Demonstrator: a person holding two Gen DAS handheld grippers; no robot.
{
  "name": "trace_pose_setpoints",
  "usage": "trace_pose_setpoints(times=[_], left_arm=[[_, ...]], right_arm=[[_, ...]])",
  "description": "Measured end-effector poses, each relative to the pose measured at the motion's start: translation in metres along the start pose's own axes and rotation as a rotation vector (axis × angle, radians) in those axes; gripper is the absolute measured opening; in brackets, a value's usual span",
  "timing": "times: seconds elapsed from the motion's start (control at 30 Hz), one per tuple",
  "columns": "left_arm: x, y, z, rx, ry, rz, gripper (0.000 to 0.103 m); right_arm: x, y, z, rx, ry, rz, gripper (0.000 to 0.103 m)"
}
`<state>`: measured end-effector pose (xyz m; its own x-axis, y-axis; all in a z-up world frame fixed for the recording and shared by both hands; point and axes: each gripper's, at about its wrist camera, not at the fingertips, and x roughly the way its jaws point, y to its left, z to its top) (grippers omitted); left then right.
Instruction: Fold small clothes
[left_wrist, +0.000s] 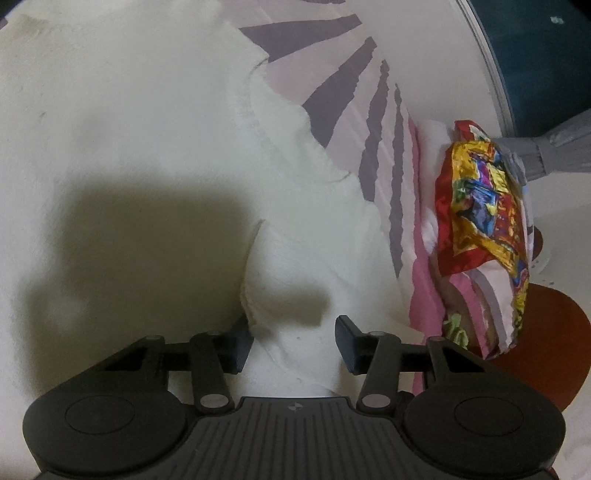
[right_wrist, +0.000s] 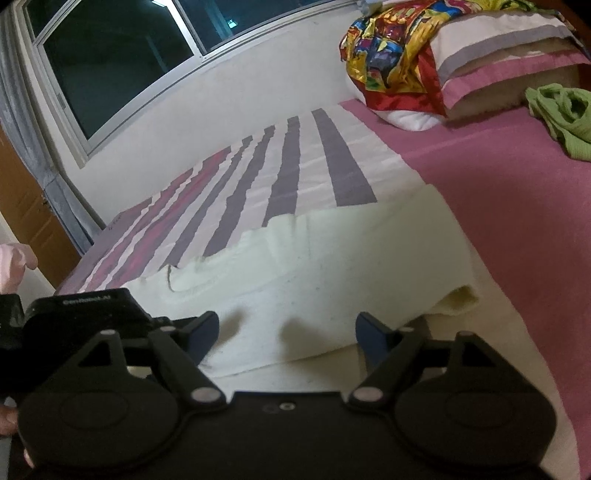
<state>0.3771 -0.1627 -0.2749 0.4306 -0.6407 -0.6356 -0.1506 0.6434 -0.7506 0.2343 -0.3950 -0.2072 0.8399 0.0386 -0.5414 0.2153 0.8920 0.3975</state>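
While the cream garment lies spread on the bed, partly doubled over near its front edge, the step in hand looks like catching a raised fold for the next turn. To do it well, the left gripper should take only the top layer of that ridge, bite deep enough not to slip, and lift before carrying across, so the layer beneath stays flat.

Its jaws stand about half open with the ridge of cloth between them; the left pad sits against the fabric, the right pad apart, so nothing is clamped. The right gripper hovers wide and empty over the garment's near edge.

Farther off, a green cloth waits near the pillows at the bed's far corner.
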Motion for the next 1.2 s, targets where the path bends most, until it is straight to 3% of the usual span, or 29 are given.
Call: trace_pose_setpoints(times=[0.07,0.13,0.37,0.47,0.7,0.97,1.2], left_arm=[[0.0,-0.003,0.0,0.011,0.005,0.016,0.041],[0.002,-0.002,0.0,0.0,0.02,0.042,0.004],[0.002,0.005,-0.005,-0.042,-0.003,0.071,0.004],[-0.002,-0.005,-0.01,0.031,-0.075,0.112,0.005],[-0.002,-0.001,-0.007,0.028,-0.041,0.086,0.004],[-0.035,-0.02,0.003,0.143,-0.203,0.085,0.004],[-0.076,-0.022,0.044,0.243,-0.342,0.117,0.004]], right_arm=[[0.0,-0.001,0.0,-0.002,0.001,0.004,0.082],[0.0,-0.002,-0.001,0.004,0.0,0.004,0.082],[-0.003,-0.007,-0.001,0.025,-0.01,0.002,0.083],[-0.004,-0.008,-0.002,0.029,-0.007,-0.001,0.083],[-0.006,-0.013,-0.005,0.048,-0.009,0.004,0.086],[-0.007,-0.017,-0.004,0.054,-0.014,-0.004,0.086],[-0.01,-0.013,-0.002,0.032,-0.031,-0.016,0.086]])
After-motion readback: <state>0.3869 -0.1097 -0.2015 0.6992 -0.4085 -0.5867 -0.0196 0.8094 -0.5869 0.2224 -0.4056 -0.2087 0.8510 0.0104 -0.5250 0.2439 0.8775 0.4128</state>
